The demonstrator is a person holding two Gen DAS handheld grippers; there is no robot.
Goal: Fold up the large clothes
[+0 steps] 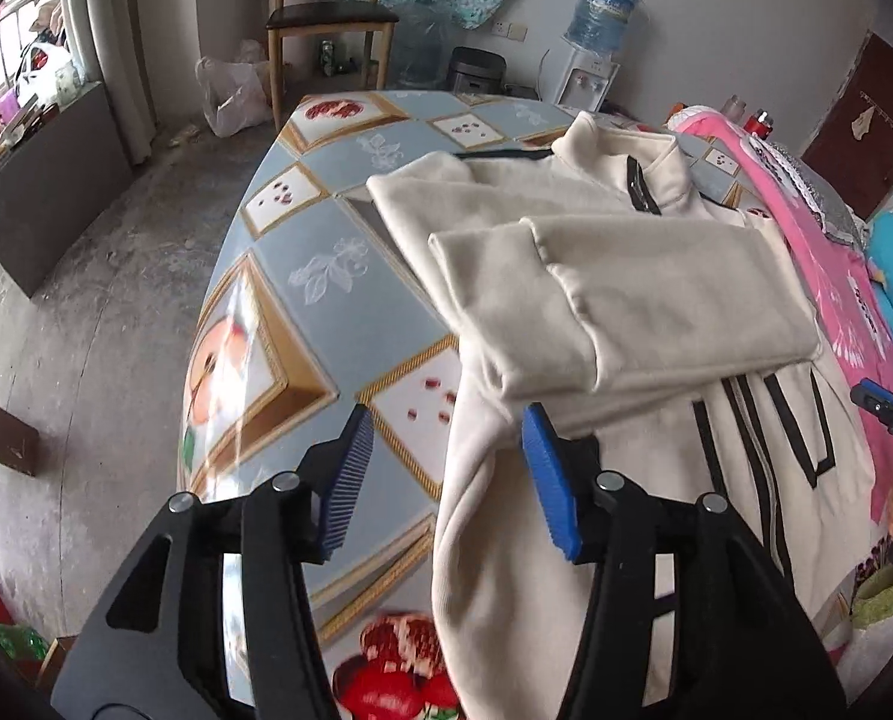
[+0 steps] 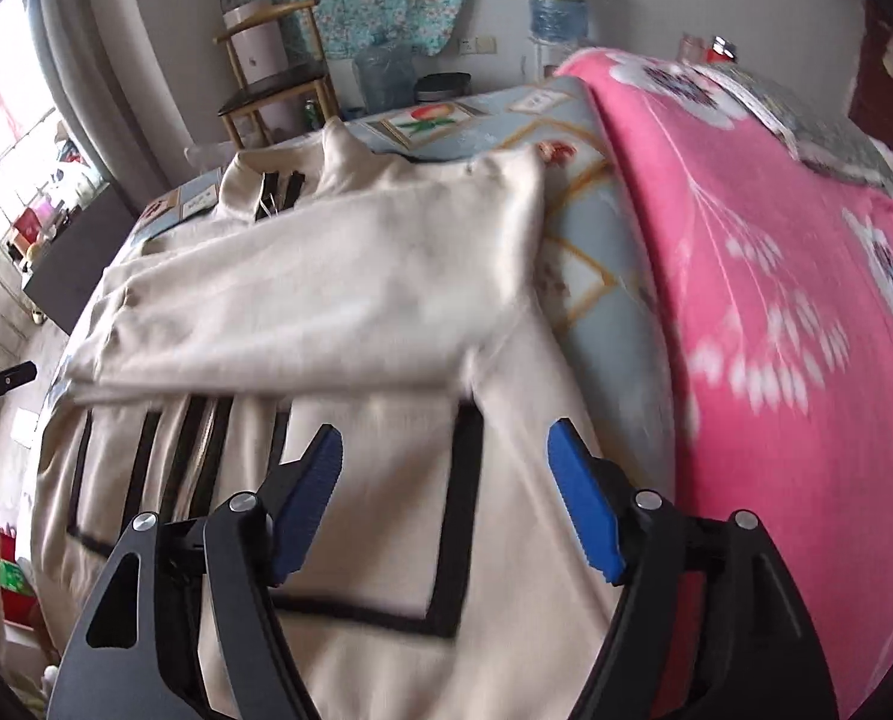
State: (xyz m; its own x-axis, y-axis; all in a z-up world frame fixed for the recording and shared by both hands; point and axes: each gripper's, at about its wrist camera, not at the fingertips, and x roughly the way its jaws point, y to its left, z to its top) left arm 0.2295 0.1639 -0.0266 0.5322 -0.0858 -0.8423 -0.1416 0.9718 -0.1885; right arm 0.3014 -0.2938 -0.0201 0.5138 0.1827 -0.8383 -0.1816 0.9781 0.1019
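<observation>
Both sleeves are lying crossed over the cream jacket (image 1: 626,300), which is filling mid-frame on the patterned table (image 1: 302,276); left gripper (image 1: 446,468) and right gripper (image 2: 446,492) are hovering open, empty (blur included). Snagging fabric risks undoing the folds.

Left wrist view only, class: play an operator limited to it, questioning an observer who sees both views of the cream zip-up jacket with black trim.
Operator: What does the right gripper hold?
Observer: Nothing; the right gripper is open above the cream zip-up jacket.
Operator: What lies right of the jacket?
Observer: A pink floral blanket, draped beside it.
Operator: Is the far sleeve folded?
Observer: Yes, the cream sleeve lies across the chest.
</observation>
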